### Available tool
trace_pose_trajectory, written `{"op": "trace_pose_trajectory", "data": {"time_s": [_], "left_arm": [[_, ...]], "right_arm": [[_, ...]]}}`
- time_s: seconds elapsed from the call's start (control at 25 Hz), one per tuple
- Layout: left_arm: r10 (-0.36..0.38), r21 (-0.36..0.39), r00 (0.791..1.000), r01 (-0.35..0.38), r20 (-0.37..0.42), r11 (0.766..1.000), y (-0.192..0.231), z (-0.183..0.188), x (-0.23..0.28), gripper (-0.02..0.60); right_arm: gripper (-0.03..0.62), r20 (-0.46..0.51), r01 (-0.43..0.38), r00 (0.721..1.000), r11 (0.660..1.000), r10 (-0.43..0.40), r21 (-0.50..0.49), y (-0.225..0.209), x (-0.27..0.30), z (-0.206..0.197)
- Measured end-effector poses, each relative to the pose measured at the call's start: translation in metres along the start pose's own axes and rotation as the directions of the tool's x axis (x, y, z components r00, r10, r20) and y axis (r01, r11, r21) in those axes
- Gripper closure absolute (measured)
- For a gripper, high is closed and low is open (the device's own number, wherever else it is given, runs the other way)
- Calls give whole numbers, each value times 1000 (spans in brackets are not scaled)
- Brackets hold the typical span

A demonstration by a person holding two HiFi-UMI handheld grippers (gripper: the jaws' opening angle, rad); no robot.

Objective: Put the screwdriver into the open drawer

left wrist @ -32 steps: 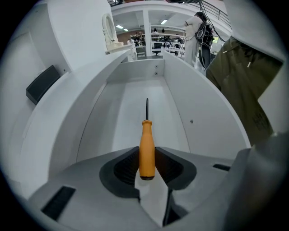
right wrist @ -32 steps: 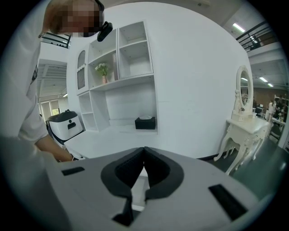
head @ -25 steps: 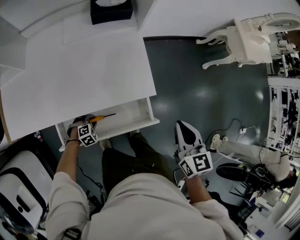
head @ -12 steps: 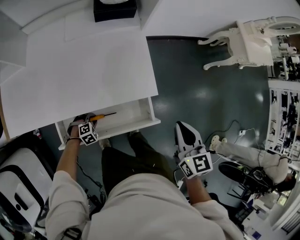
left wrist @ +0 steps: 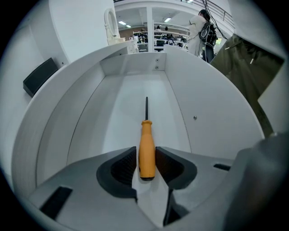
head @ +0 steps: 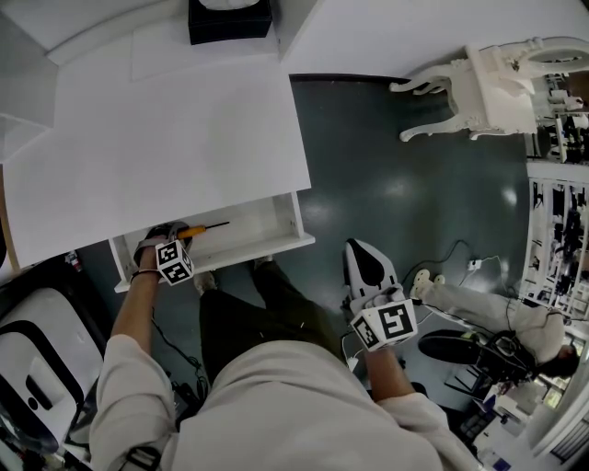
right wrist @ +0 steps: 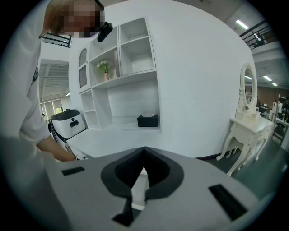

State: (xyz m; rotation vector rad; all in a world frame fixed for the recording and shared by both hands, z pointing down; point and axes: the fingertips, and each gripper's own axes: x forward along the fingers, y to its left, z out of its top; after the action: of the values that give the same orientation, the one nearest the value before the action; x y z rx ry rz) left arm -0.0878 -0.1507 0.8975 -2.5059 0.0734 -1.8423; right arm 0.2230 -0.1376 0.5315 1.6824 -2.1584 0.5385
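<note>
In the head view, the hand and marker cube at centre left cover the jaws of the left gripper (left wrist: 146,153), so only a bit of orange and a thin dark shaft show past them. The rear of the drawer (head: 267,241) runs under the desk (head: 175,138), and the person's torso fills the lower middle of the frame. A black box (head: 230,18) is cut off by the top edge. In the left gripper view, the gripper's grey body takes up the bottom of the frame and hides the drawer's near end. The tip of the screwdriver (left wrist: 146,135) is too small to say what kind it is. The screwdriver lies flat on the white drawer floor, about midway between the side walls, pointing up the frame toward the far wall. It has a smooth orange handle with a narrowed neck and a thin black shaft, and its butt sits between the left jaws. Those jaws have just been opening, and the pads seem to stand just clear of the handle on both sides, though the gaps are very thin. The right gripper (right wrist: 144,151), at lower right of the head view over the dark floor, has its jaws together with nothing between them. Its body blocks the lower half of its own view.
</note>
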Motion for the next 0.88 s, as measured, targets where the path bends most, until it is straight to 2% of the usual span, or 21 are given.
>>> {"op": "trace_pose_trajectory", "data": {"time_s": [0.32,0.64,0.76,0.88], "left_arm": [[25,-2,1000,-25,11,1000,3,6,-12,454],[75,-62,994,-70,79,996,11,22,-50,454],[105,-125,986,-89,131,988,14,33,-73,454],[157,-242,967,-106,202,965,23,42,-102,454]], "right_arm": [[589,15,-14,1000,1000,14,-1,3,-1,4],[591,49,-55,997,998,56,-13,16,4,18],[591,65,-79,995,997,80,-18,26,6,25],[589,83,-105,991,994,107,-26,36,8,34]]}}
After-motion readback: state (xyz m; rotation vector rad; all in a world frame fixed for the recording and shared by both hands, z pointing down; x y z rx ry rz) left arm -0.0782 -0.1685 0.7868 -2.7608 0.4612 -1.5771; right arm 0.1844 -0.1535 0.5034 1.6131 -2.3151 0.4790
